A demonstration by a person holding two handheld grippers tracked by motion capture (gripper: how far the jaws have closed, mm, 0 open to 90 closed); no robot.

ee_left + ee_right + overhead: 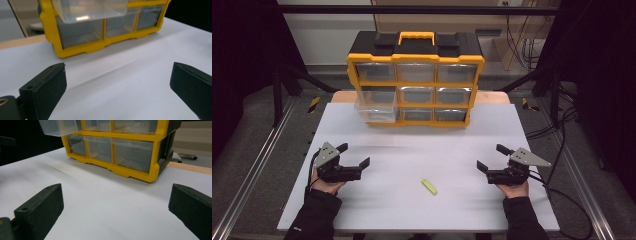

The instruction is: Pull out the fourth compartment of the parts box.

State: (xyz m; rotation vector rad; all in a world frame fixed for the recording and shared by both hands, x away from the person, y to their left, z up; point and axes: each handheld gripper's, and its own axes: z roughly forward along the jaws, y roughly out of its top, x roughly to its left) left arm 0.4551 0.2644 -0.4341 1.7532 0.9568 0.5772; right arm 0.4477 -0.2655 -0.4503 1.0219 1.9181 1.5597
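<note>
Two grippers are held low over a white table top [412, 150], one near each near corner, and both are spread wide with nothing gripped between the jaws. The left gripper [355, 156] is seen at the near left with its grey three-cornered plate on top, and in its own view [117, 82] only bare white surface is found between the black jaws. The right gripper [493, 157] is mirrored at the near right, same deal: jaws well apart, nothing held, bare table seen between them in the right gripper view [115, 202]. A small yellow-green piece [429, 186] is left lying flat on the table between the two grippers, a bit nearer the person's edge, touched by neither; what it actually is can't be told at this size. At the far side of the table a yellow and black drawer organizer [415, 80] is stood upright, with a yellow carry handle on top and nine clear drawers in three rows. The left drawer of the middle row [376, 105] is pulled out toward the near side; the rest are pushed in. No brand, label or writing can be made out on the organizer or the grippers, too blurry for that.
</note>
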